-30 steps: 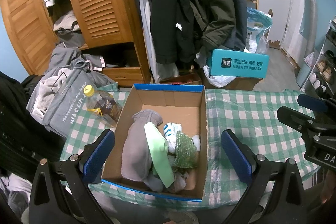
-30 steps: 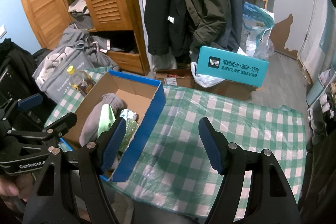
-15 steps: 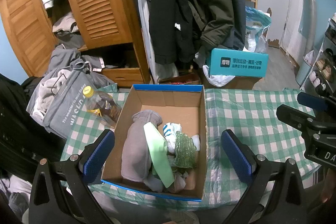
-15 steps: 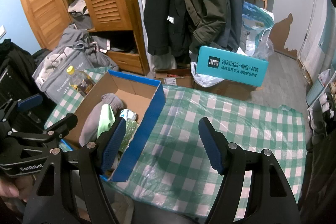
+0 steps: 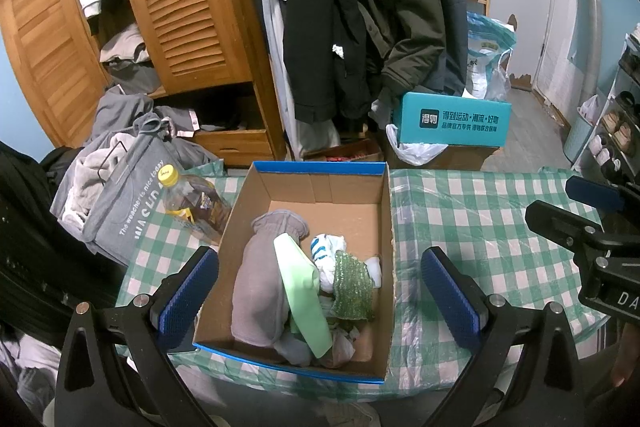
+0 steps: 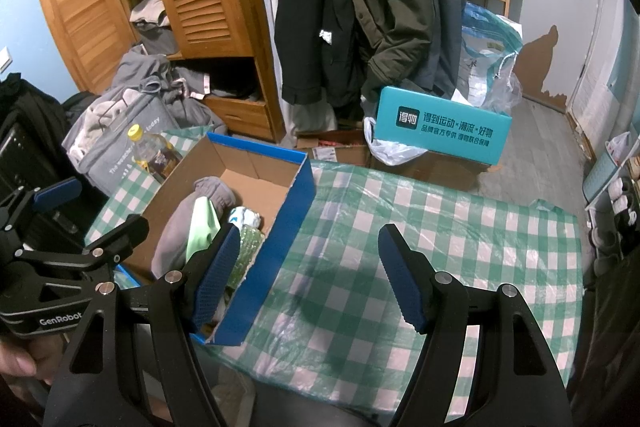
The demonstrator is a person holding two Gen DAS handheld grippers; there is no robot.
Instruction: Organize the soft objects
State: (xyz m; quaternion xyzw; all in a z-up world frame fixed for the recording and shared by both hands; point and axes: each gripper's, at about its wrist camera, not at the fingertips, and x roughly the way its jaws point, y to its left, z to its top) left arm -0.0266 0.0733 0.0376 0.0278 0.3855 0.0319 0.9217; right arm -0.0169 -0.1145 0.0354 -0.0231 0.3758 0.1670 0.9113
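Note:
A blue-rimmed cardboard box (image 5: 386,211) (image 6: 298,203) sits on the green checked tablecloth. Inside lie a grey garment (image 5: 258,291) (image 6: 180,227), a pale green cloth (image 5: 304,291) (image 6: 202,227), a white and blue sock (image 5: 326,251) (image 6: 244,217) and a green glittery piece (image 5: 352,287). My left gripper (image 5: 320,299) hovers open above the box, blue pads wide apart on either side of it, nothing held. Right of the box my right gripper (image 6: 310,279) is open over bare tablecloth. Each view shows the other gripper at its edge.
A bottle with a yellow cap (image 5: 192,207) lies on the table left of the box. A grey tote bag (image 5: 120,195) and piled clothes sit beyond it. Hanging coats (image 5: 360,7), a wooden wardrobe (image 5: 180,7) and a teal box (image 5: 454,125) stand behind the table. Checked cloth (image 6: 440,227) stretches right.

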